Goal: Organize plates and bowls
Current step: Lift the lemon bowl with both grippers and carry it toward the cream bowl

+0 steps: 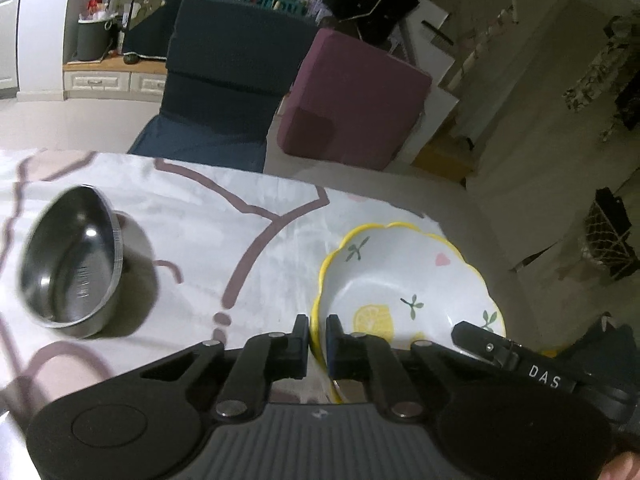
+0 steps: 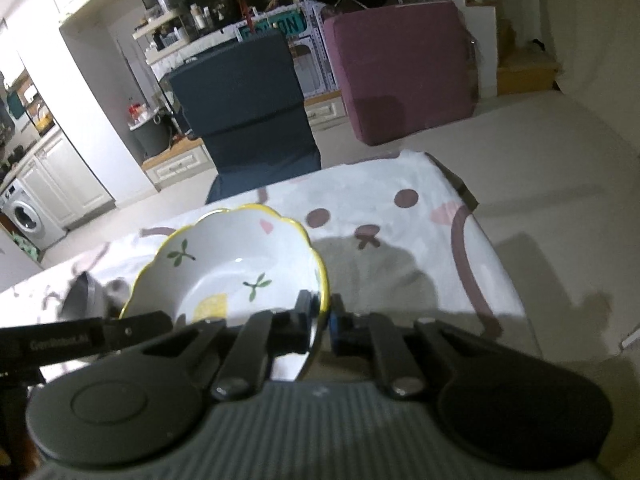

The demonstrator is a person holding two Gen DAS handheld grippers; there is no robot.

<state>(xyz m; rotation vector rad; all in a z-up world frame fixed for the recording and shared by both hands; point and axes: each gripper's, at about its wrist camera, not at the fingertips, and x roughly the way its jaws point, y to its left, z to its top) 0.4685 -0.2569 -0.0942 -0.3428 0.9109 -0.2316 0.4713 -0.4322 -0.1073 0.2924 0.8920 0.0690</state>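
A white ceramic bowl (image 1: pixel 400 280) with a scalloped yellow rim and lemon and leaf prints sits between both grippers. My left gripper (image 1: pixel 318 326) is shut on the bowl's left rim, one pad inside and one outside. My right gripper (image 2: pixel 322 304) is shut on the opposite rim of the same bowl (image 2: pixel 232 264). Part of the right gripper (image 1: pixel 480 340) shows over the bowl's right side in the left wrist view. A steel bowl (image 1: pixel 68 264) stands on the cloth to the left, apart from both grippers. Whether the ceramic bowl still touches the cloth I cannot tell.
The table wears a white cloth with mauve lines and dots (image 1: pixel 224 216); its far edge and right corner (image 2: pixel 452 176) are close. Beyond the edge stand a dark blue chair (image 1: pixel 232 80) and a maroon cushion block (image 1: pixel 356 96). Bare cloth lies right of the bowl (image 2: pixel 400 264).
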